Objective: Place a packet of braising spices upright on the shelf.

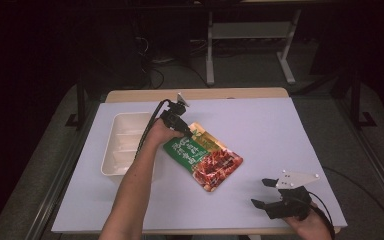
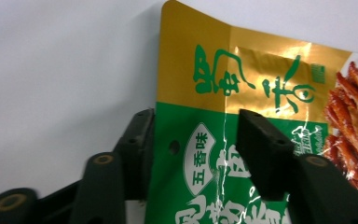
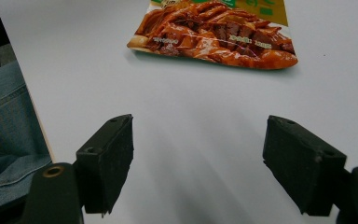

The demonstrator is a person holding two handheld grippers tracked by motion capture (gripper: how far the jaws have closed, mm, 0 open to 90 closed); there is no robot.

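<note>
At the near right corner of the worktop (image 1: 260,120) the right hand-held gripper (image 1: 263,192) rests low in the person's hand, its jaws spread wide with nothing between them. In the right gripper view those jaws (image 3: 198,163) frame bare white surface, with a fold of blue denim past the worktop's edge at the left.

Farther in, near the middle of the worktop, lies a snack pouch (image 1: 203,156) (green and gold, with a photo of glazed meat strips at its near end). It lies flat and slanted, its meat-printed end toward the near right and its gold end toward the far left. The right gripper view shows that printed end (image 3: 214,35) well apart from the right jaws.

The left hand-held gripper (image 1: 187,134) is at the pouch's far end, with the person's bare forearm reaching in from the near edge. In the left gripper view the left hand-held gripper (image 2: 193,144) straddles the pouch (image 2: 242,93): one jaw sits at the pouch's side edge, the other lies over its green panel, and the gap between them is still plain. Whether the pads press the film cannot be told; the pouch does not look pinched or lifted.

Toward the left edge, just beside the forearm, stands a white tray (image 1: 117,145) with inner compartments.
</note>
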